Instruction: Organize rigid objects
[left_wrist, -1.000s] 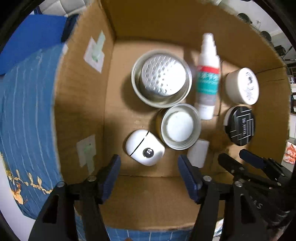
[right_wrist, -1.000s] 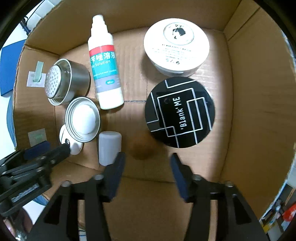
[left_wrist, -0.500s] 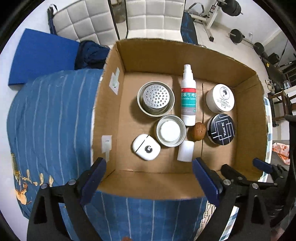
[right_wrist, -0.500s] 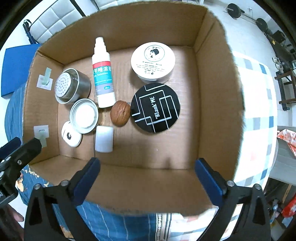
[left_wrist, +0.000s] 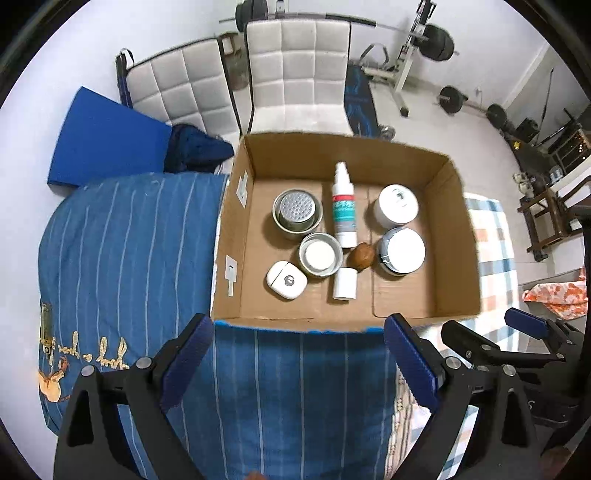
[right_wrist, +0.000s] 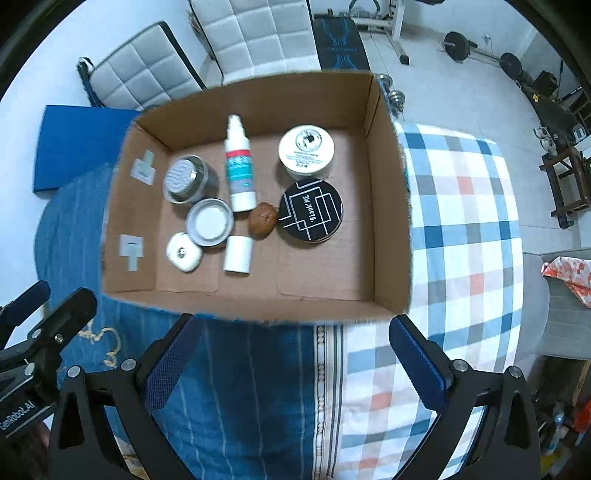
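Both tongs, left (left_wrist: 297, 354) and right (right_wrist: 291, 354), hang spread wide and empty above the near wall of the cardboard box (right_wrist: 388, 206). Inside it lie the spray bottle (right_wrist: 240, 168), walnut (right_wrist: 262, 220) and black tin (right_wrist: 310, 210) (grouped toward the box's left half, likely sorted already).

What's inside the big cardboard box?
The cardboard box holds a spray bottle, walnut, black tin, white jar, two metal cups, a white case and a small white tube. What's inside the closed containers is hidden.
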